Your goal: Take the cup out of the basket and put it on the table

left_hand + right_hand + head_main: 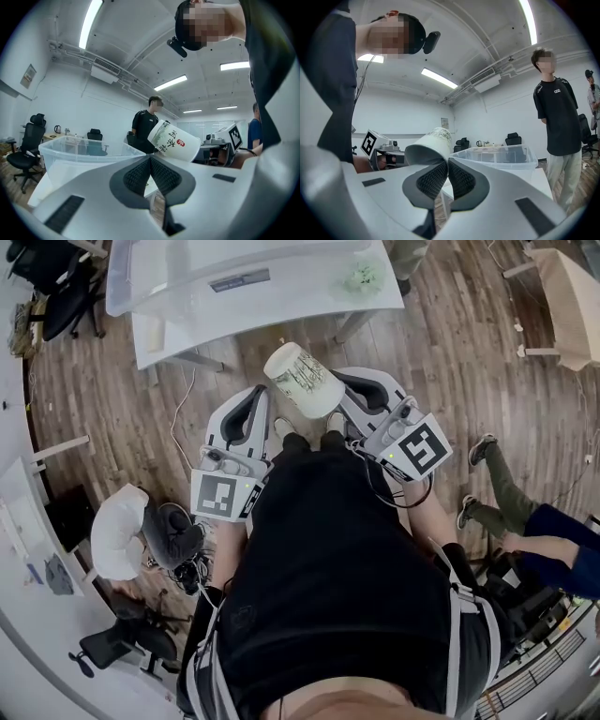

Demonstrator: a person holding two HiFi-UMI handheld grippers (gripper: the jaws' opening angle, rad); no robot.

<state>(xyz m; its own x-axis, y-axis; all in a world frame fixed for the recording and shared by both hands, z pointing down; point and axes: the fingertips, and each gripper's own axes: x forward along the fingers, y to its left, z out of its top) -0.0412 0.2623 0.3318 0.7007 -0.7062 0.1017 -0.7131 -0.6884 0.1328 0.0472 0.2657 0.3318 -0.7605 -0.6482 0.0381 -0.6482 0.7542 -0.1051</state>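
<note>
1. Cup (302,381): a white, tapered, paper-looking cup with green print, tilted in mid-air near the white table (155,341), outside the clear plastic basket (187,277).
2. Right gripper (447,165): its ribbed black pads are clamped on the cup's thin rim.
3. Left gripper (150,161): its jaws are pressed together with nothing between them.

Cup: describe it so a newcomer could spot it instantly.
In the head view, look below the white table carrying the clear plastic bin, over the wooden floor. There the right tool pinches the rim of a white paper cup with green print, tilted in mid-air; the left tool beside it holds nothing.
</note>
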